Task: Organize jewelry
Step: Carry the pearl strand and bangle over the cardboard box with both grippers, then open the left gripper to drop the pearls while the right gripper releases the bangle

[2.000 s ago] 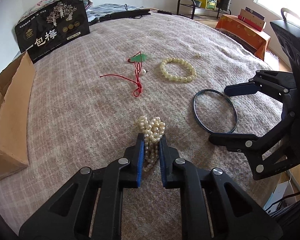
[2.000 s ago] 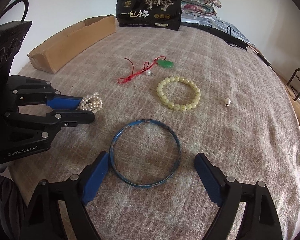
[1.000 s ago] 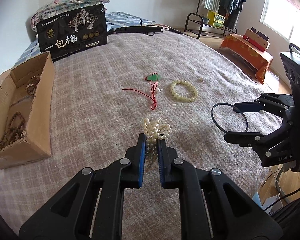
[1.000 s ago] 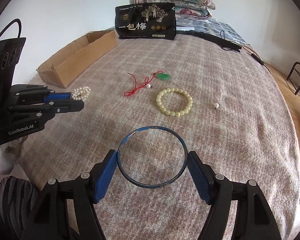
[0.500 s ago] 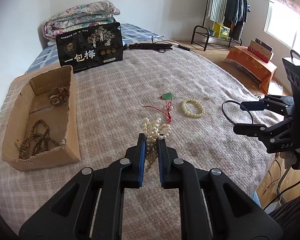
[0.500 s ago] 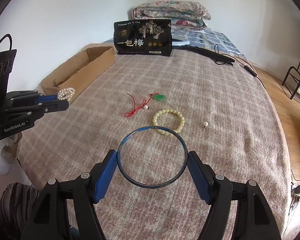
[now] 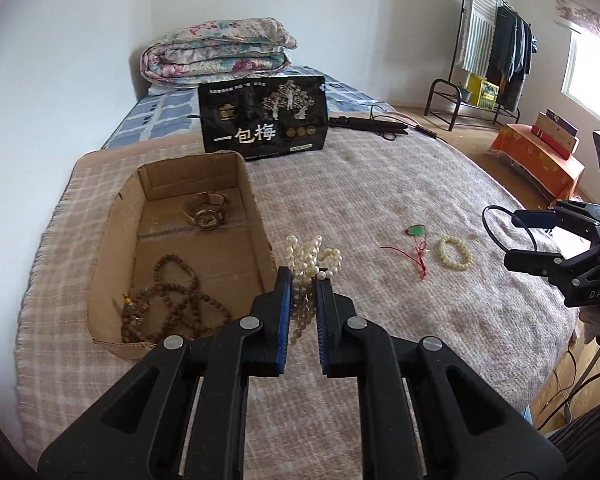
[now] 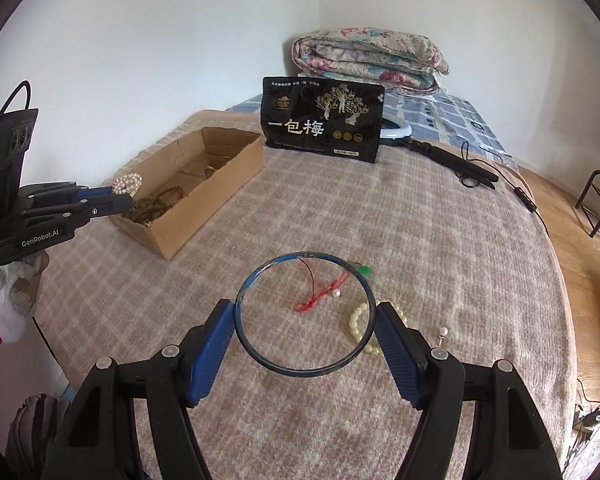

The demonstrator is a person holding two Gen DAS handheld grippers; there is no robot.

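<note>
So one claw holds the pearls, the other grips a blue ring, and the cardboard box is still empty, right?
Not empty. The left wrist view shows the cardboard box already holding brown beads and a watch. The pearls and blue ring are as you say.

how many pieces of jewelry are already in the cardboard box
2: a watch at the far end of the cardboard box and a brown bead necklace at the near end; the near wall may hide more.

Both grippers: black plastic frames w/ blue pads (image 8: 210,354), silver screws, white "GenRobot.AI" (image 8: 40,237) and "DAS" (image 7: 599,293) lettering.
</note>
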